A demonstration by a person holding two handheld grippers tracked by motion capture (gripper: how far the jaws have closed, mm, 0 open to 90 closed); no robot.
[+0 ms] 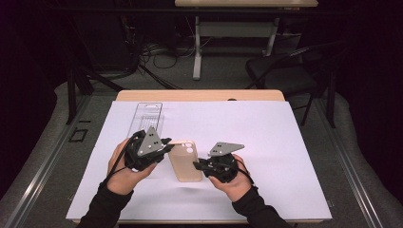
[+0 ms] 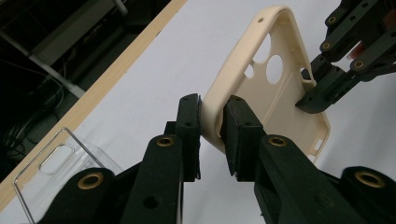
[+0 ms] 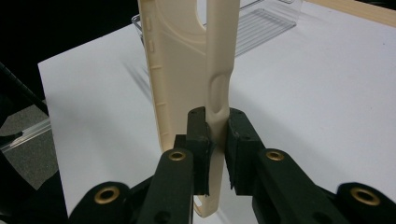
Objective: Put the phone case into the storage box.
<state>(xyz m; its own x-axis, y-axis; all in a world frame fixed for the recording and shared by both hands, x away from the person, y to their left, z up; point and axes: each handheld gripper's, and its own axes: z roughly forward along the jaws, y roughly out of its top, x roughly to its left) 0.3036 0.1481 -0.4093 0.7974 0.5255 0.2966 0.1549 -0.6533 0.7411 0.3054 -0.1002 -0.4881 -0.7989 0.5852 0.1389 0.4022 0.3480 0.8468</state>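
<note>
Surface (image 1: 266,142) first: it's covered by a big white sheet, with a clear plastic package (image 1: 146,116) lying flat at the far left, well apart from the action. Nearer you, the beige phone case (image 1: 186,160) is lifted off the sheet and held between both hands. Your left gripper (image 1: 166,148) is pinching one long side wall of the case near the camera-hole end, jaws pressed tight on the rim. Your right gripper (image 1: 196,165) is clamped on the opposite side wall, right around the button cutout.

My guess is you're at the two-handed holding step, case out of its package and being turned over or flexed. Next move calls for keeping one pinch firm while the other lets go, otherwise that soft rim will twist or pop free.

Hard to make out: the lower end of the case is cut off behind the jaws in the right gripper view. I also can't tell whether anything is left in the clear package.
</note>
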